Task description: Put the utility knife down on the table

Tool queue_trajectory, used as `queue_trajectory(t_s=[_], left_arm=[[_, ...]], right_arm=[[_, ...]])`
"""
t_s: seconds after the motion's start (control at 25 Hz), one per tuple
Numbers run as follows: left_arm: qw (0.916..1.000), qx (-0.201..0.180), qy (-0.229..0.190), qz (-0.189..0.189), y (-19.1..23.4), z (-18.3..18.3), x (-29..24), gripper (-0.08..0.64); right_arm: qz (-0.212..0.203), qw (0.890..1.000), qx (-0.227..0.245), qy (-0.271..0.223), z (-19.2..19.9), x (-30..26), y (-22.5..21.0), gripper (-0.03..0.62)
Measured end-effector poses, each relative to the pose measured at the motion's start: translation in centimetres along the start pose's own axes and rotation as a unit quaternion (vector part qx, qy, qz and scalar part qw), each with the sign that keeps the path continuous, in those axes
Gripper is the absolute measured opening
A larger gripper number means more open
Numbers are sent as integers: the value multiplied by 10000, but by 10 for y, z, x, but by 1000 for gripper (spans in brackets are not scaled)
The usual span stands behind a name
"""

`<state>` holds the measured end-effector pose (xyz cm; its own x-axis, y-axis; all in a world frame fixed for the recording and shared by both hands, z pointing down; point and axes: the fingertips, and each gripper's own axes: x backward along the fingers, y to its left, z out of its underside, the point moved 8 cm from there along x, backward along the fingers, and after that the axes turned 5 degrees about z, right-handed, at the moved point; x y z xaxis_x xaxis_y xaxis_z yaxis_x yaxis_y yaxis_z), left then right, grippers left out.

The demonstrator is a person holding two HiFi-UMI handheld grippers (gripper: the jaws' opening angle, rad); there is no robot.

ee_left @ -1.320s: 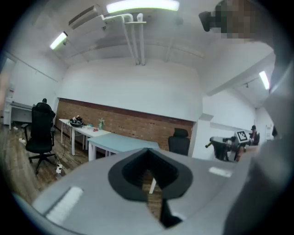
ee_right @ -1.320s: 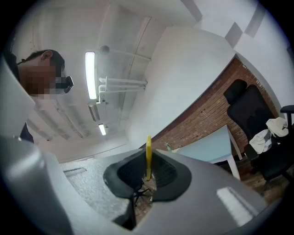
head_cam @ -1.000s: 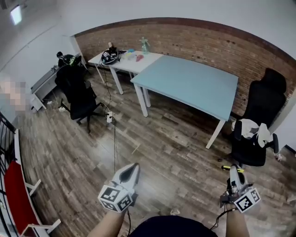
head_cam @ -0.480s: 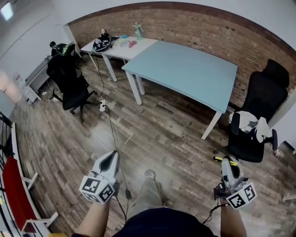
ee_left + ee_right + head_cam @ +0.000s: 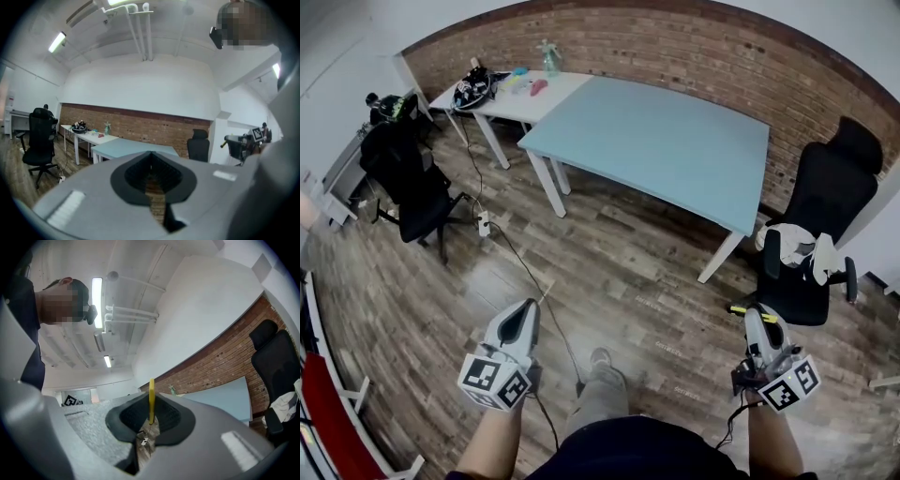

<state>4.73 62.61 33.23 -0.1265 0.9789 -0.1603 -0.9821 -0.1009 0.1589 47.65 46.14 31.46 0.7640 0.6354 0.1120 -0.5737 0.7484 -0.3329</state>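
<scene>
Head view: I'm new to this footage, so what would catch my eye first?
The large pale blue rectangular table before the red brick wall dominates the upper middle. Near the bottom right, the right hand-held gripper clamps a thin yellow utility knife above the wooden plank floor.

A brick wall point(image 5: 675, 47) runs behind a pale blue bench point(image 5: 647, 141), with a smaller white bench point(image 5: 502, 94) just beside its left end. The floor point(image 5: 619, 272) is dark wood planking. One black office chair point(image 5: 408, 178) stands at the left. Another chair point(image 5: 825, 206) at the right has a pale cloth point(image 5: 797, 251) draped over it. Above the brick the upper wall point(image 5: 140, 89) is white, and a tube light point(image 5: 56, 42) glows on the ceiling.
</scene>
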Motion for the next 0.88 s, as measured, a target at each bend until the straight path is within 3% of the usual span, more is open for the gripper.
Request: queue_trajectory(t_s=[0.12,0.32,0.52,0.72,0.88], left_arm=[[9998,84,12,170,27,-9,-34,-12],[9967,80,-67,804,72,-28,-92,-12],[9946,112,-105,1022,121,-44,-143,-11],[9931,-114,-238,1145,155,-63,-176,-11],[9944,122,-170,1032,180,-62,-197,-11]], right_arm=[[140,9999,34,-18,-5,-37,-6,26],[392,9991,14,-159,-12,-98,-22,26],[276,9979,153,-568,-14,-149,-21,26],[271,9963,188,-792,-9,-185,-23,26],[68,9955,190,-926,-5,-211,-28,26]])
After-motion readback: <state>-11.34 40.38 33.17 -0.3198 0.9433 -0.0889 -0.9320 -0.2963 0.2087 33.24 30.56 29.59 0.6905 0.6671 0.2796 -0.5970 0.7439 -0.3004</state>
